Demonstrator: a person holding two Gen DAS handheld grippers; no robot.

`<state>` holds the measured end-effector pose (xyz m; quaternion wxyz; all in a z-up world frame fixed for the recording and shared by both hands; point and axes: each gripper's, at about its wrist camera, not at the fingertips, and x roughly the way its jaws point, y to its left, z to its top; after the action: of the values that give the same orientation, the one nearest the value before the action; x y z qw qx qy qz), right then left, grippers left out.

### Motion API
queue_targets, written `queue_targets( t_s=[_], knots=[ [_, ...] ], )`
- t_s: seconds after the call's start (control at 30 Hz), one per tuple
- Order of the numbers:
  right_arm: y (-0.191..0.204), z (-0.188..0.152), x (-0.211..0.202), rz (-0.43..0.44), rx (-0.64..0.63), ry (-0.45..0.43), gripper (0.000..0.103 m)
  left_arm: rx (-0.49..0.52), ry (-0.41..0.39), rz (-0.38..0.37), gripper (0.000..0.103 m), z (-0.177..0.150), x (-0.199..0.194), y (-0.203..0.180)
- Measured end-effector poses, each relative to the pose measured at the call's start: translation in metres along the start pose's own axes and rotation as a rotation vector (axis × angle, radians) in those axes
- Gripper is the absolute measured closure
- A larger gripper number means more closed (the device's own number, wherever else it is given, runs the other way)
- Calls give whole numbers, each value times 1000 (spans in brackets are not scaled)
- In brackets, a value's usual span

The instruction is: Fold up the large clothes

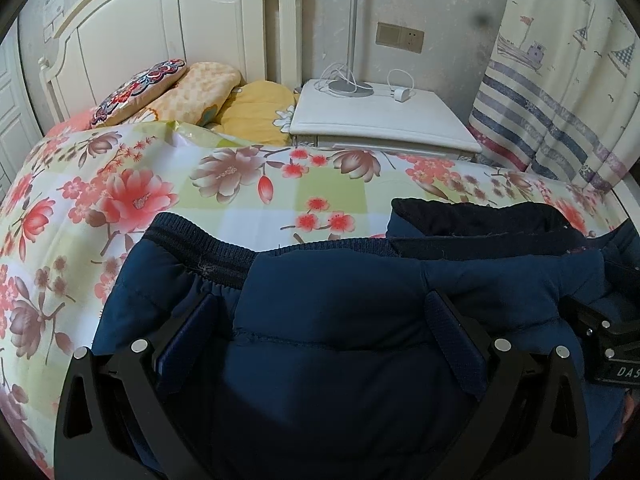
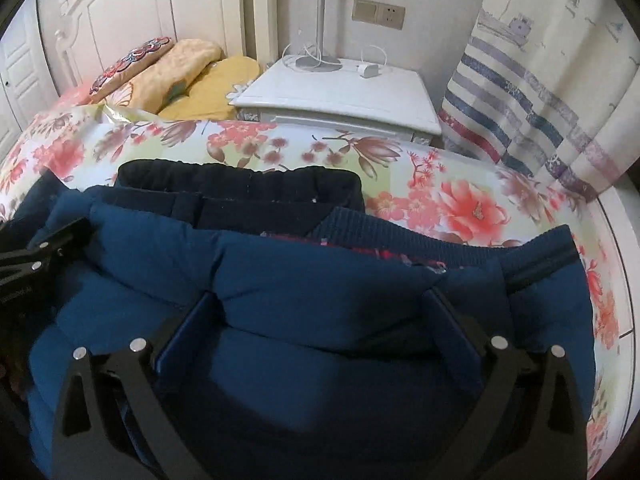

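A dark blue padded jacket with a ribbed hem lies bunched on the floral bed; it also fills the right wrist view. A darker navy garment with an elastic edge lies just behind it. My left gripper has its fingers wide apart with a thick fold of the jacket between them. My right gripper stands the same way, fingers wide around a jacket fold. Each gripper shows at the edge of the other's view: the right one in the left wrist view, the left one in the right wrist view.
The bed has a floral sheet with pillows against a white headboard. A white nightstand with a lamp base and charger stands beyond the bed. A striped curtain hangs on the right.
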<state>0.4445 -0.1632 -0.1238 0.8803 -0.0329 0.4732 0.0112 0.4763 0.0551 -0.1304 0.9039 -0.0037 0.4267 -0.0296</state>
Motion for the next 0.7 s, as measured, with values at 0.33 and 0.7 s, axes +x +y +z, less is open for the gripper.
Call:
queue_targets(
  t_s=[0.33,0.7],
  knots=[
    [1,-5,-2,10,18,-30,2,7,17,4,4,-1,2,-2],
    [-1,-4,-2,25,31,-31,2,-52,118,4,4,4,9,59]
  ],
)
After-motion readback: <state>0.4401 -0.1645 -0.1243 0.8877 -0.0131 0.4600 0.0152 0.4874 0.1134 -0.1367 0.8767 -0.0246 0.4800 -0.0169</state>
